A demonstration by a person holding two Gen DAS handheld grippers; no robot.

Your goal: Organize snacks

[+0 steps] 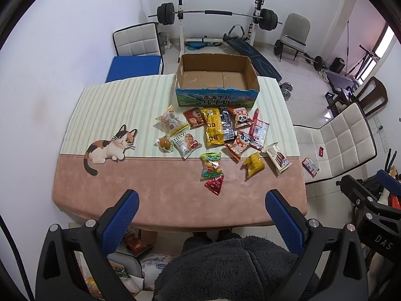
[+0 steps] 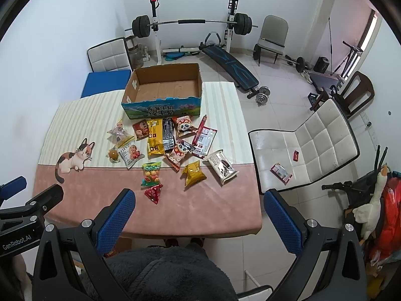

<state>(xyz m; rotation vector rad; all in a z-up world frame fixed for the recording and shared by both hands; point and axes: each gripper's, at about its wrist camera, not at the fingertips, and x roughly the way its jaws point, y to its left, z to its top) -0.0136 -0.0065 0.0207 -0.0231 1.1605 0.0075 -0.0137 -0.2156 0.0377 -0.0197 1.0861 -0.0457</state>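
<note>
Several snack packets lie scattered mid-table, among them a big yellow bag (image 1: 213, 128) (image 2: 156, 138), a green candy bag (image 1: 211, 165) (image 2: 151, 173), a small red packet (image 1: 215, 185) (image 2: 153, 193) and a white wafer pack (image 1: 277, 158) (image 2: 221, 166). An empty open cardboard milk box (image 1: 215, 97) (image 2: 163, 107) stands behind them. My left gripper (image 1: 201, 195) is open and empty above the table's near edge. My right gripper (image 2: 199, 195) is open and empty, also at the near edge, high above the snacks.
The table (image 1: 150, 190) has a pink and striped cloth with a cat picture (image 1: 110, 145). A white chair (image 2: 308, 145) at the right holds a pink packet (image 2: 280, 173) and a small red item (image 2: 296, 155). Weight bench and barbell rack (image 1: 215, 15) stand behind.
</note>
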